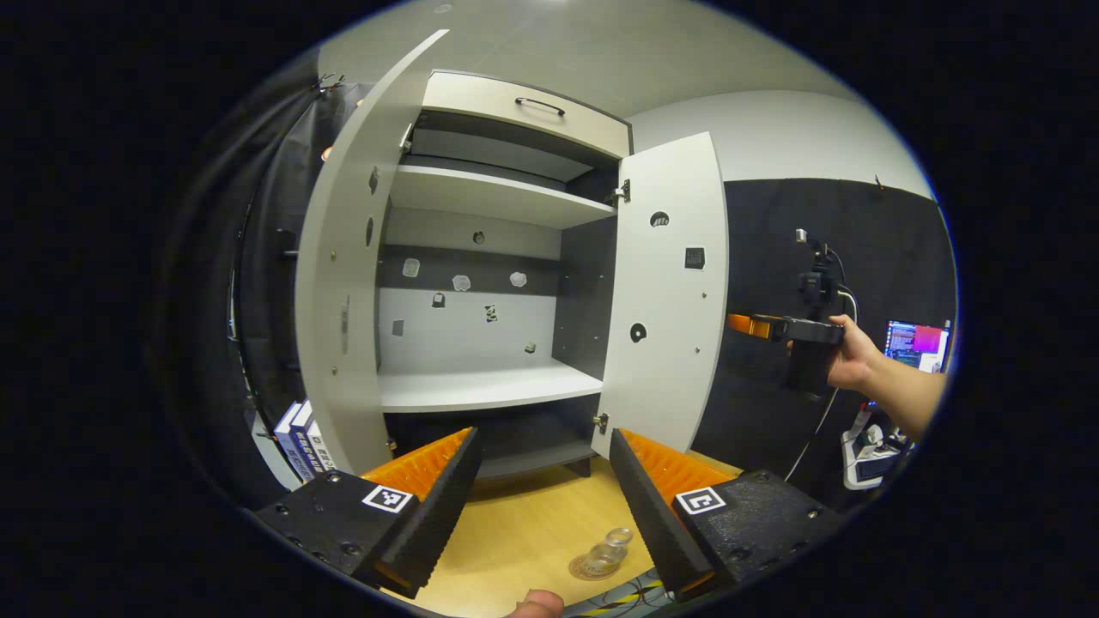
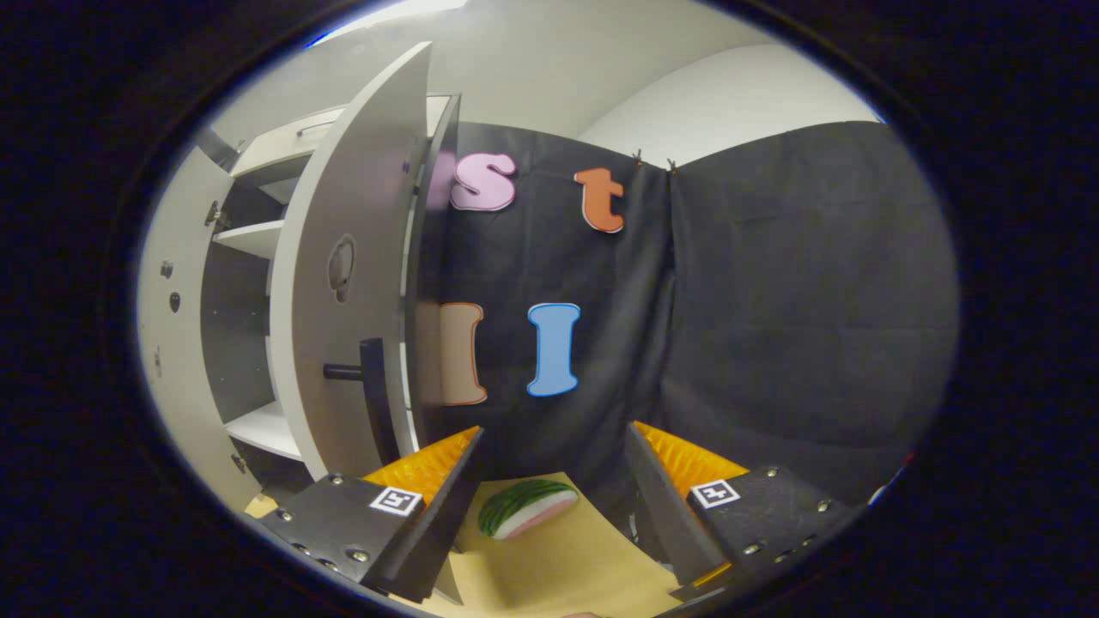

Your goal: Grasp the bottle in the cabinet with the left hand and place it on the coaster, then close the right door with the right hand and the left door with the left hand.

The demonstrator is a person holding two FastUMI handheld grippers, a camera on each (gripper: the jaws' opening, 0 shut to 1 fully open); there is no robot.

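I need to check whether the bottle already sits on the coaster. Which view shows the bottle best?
The left gripper view: the clear bottle stands on the coaster on the wooden table, between that gripper's open fingers. The right gripper view looks at the right door instead.

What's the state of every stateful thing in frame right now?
Left door: open.
Right door: open.
Drawer: shut.
Cabinet shelves: bare.
Bottle: upright on the coaster, out of the cabinet.
Left gripper: open, holding nothing.
Right gripper: open, holding nothing, beside the right door's handle.
Watermelon slice: lying on the table.
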